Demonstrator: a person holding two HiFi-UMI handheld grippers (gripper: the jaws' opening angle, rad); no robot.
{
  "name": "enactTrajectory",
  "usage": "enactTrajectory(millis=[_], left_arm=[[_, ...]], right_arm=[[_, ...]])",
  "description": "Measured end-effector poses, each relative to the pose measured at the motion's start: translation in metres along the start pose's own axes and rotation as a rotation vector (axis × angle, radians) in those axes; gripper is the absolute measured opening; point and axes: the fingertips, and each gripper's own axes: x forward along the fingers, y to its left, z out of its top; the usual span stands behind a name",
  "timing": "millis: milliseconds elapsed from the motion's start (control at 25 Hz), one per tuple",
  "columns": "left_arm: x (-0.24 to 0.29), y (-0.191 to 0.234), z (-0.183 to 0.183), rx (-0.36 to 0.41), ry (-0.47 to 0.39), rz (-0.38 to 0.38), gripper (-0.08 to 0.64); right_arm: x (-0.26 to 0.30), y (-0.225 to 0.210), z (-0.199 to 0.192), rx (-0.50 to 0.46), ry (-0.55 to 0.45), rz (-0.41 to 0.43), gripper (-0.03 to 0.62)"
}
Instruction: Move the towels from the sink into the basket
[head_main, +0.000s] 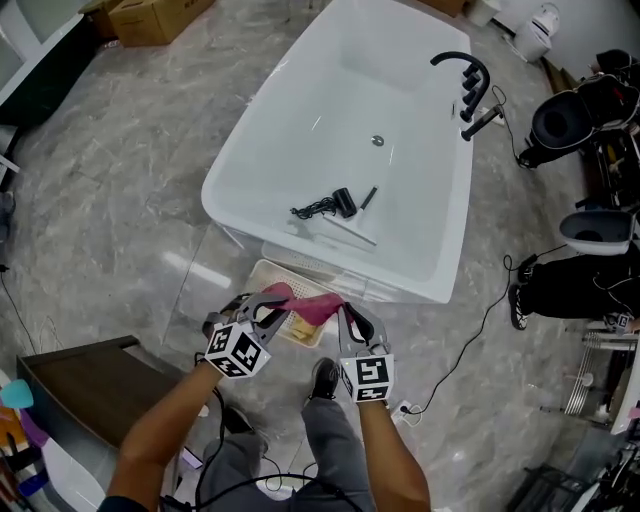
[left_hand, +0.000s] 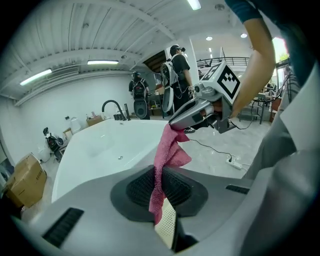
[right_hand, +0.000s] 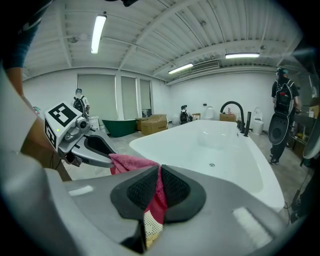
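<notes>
- Currently the pink terry-cloth towel (head_main: 312, 306) is out of the tub. It is stretched between both grippers, just over the cream perforated plastic basket (head_main: 268, 270) on the floor beside the tub.
- Left gripper (left_hand: 160, 186): jaws nearly together, pads pinching one end of the towel. Cream basket mesh shows below through the gap.
- Right gripper (right_hand: 159, 186): same, jaws almost closed and clamped on the other end of the towel.
- Large white oval bathtub (head_main: 232, 185) (the task's "sink") shows no towel inside. Only a black corded gadget (head_main: 333, 206) and a thin stick-like piece lie on its bottom, with a black curved faucet (head_main: 466, 72) at the far rim.
- Progress, my read: lift-out done, carry about done. What's left is to let go so the towel drops into the basket.
- It looks like the last towel. The basket's inside is mostly hidden by towel and grippers, so I cannot tell how many already sit there.
- Writing: none readable. Black-and-white marker cube (head_main: 238, 350) on each gripper, pattern only, no letters. Brown cardboard boxes (head_main: 150, 15) at the top edge, no legible print.
</notes>
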Motion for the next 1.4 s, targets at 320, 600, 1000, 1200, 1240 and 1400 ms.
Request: enactTrajectory(millis=[320,600,1000,1200,1240,1400], left_arm=[[0.047,-0.012,-0.057,-0.017,0.031,-0.019,0.038],[0.088,-0.032,-0.108,-0.031,0.046,-0.028,0.037],[0.134,-0.053,-0.181,-0.049,0.078,-0.045,0.038],[0.154,-0.061,-0.211,-0.057,0.095,-0.054,0.037],[0.158,-0.062,-0.217,-0.058,0.097,-0.055,0.037],[0.172,-0.068,-0.241,-0.055,0.104,-0.058,0.037]], right_arm=[[0.035,-0.007,-0.074,0.031,0.034,-0.009,0.028],[0.057,-0.011,-0.139,0.044,0.053,-0.013,0.028],[0.092,-0.006,-0.219,0.035,0.095,0.005,0.028],[0.109,-0.004,-0.25,0.028,0.108,0.017,0.028],[0.112,-0.003,-0.257,0.027,0.112,0.018,0.028],[0.124,0.0,-0.285,0.009,0.124,0.018,0.029]])
